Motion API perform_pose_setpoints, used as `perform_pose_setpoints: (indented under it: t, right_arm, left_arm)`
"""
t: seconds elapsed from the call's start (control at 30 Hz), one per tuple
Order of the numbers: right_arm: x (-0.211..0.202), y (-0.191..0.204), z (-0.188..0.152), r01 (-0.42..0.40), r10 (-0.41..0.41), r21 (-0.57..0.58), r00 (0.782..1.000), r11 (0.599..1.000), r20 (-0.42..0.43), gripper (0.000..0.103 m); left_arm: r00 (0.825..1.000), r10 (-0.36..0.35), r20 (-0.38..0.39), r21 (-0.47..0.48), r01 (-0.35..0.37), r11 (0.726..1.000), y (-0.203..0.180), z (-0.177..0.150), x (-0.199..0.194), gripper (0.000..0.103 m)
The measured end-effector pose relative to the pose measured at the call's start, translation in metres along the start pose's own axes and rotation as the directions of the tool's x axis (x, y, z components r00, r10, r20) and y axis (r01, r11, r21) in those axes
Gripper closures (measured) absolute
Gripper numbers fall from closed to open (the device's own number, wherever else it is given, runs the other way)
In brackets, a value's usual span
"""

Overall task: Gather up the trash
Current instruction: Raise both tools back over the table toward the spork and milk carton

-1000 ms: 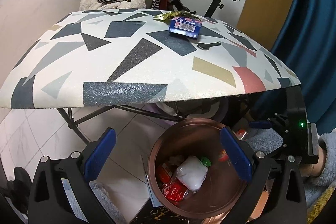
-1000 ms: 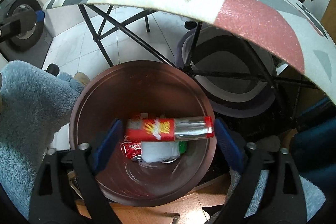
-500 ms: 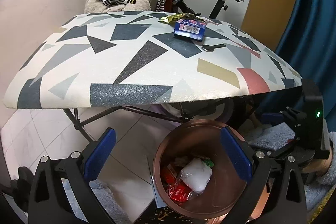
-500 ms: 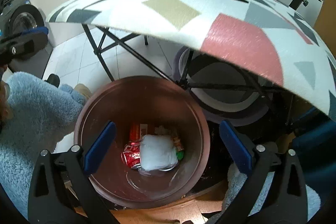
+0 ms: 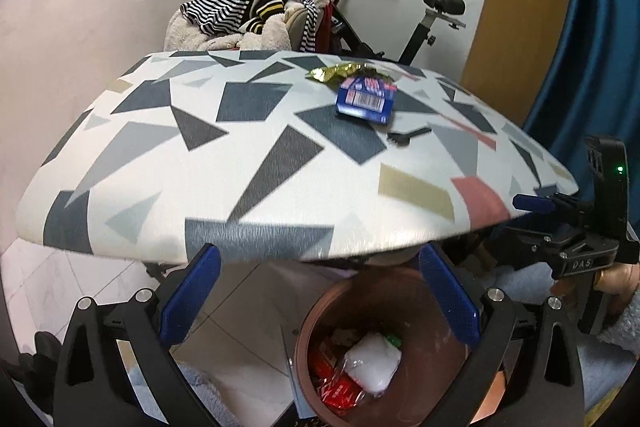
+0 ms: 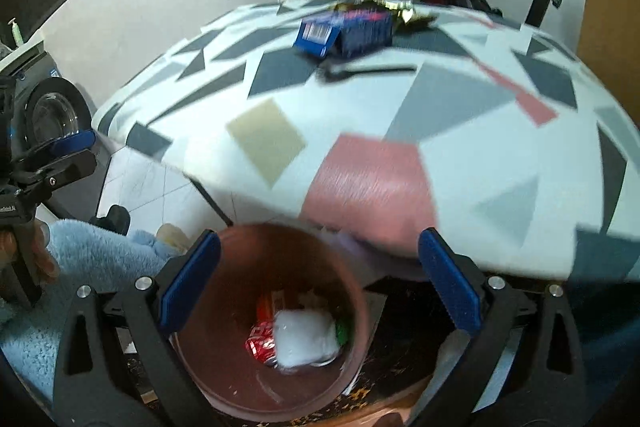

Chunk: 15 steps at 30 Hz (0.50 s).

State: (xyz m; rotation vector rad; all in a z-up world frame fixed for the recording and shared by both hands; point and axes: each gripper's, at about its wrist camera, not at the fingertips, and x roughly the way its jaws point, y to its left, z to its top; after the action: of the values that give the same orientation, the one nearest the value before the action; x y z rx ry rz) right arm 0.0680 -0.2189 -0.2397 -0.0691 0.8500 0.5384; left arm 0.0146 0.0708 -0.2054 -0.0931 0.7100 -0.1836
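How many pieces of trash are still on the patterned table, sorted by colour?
Blue: 1, the blue box
Gold: 1, the gold wrapper
Black: 1, the black fork
Total: 3

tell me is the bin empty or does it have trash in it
Not empty. The bin holds a white bag and a red wrapper at the bottom, with most of its depth unfilled.

Left gripper [image 5: 318, 297] and right gripper [image 6: 318, 285], jaws wide apart, empty.
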Motion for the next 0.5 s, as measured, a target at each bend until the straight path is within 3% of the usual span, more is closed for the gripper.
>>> perform_pose_setpoints:
  t: [0.27, 0.5]
  right_arm:
    - [0.006, -0.018, 0.043, 0.079, -0.081, -0.085, 0.997, 0.993, -0.017, 0.006]
    - [0.021, -0.036, 0.070, 0.064, -0.070, -0.110, 0.996, 0.992, -0.052, 0.006]
  left_arm:
    - [0.999, 0.017, 0.035, -0.007, -0.017, 1.000, 0.004, 0.035, 0.003, 0.006]
    - [0.998, 0.030, 0.051, 0.024, -0.031, 0.999, 0.005, 0.062, 0.008, 0.006]
